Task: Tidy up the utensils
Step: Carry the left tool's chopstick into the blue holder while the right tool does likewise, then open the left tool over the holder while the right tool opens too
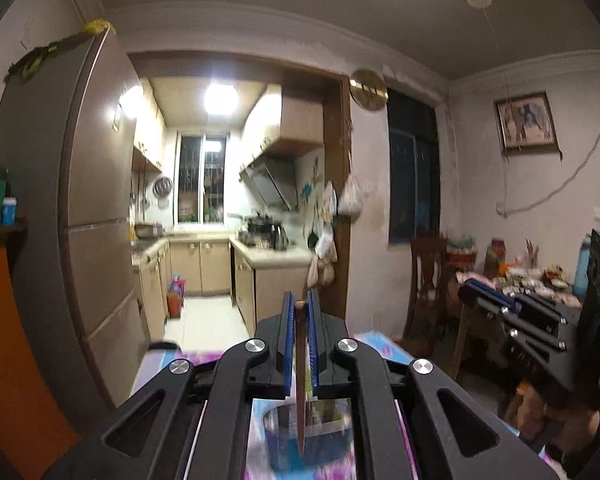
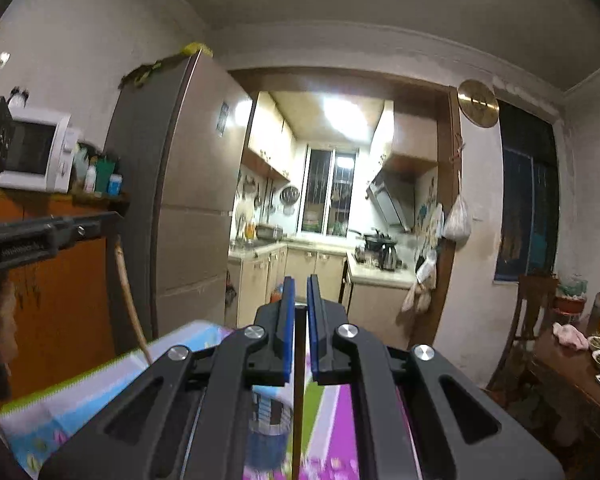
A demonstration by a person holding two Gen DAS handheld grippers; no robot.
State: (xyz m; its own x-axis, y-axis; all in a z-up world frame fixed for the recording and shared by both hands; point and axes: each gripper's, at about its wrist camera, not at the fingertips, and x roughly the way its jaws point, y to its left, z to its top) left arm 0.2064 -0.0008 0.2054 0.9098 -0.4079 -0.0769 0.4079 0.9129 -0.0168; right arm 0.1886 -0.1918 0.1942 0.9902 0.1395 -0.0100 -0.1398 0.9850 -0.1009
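My left gripper (image 1: 300, 300) is shut on a brown chopstick (image 1: 300, 392) that hangs tip-down over a clear glass cup (image 1: 324, 436) on the colourful table cover (image 1: 376, 344). My right gripper (image 2: 300, 284) is shut on a dark thin chopstick (image 2: 298, 400) that hangs down beside the same cup (image 2: 268, 436), which is blurred. The right gripper also shows at the right of the left wrist view (image 1: 488, 292). The left gripper shows at the left edge of the right wrist view (image 2: 112, 220) with its pale stick (image 2: 130, 300) hanging below.
A grey fridge (image 1: 80, 208) stands on the left by the kitchen doorway (image 1: 228, 216). An orange cabinet (image 2: 52, 288) carries a microwave (image 2: 36, 152). A wooden chair (image 1: 424, 280) and a dining table (image 2: 576, 376) with bowls and a phone stand on the right.
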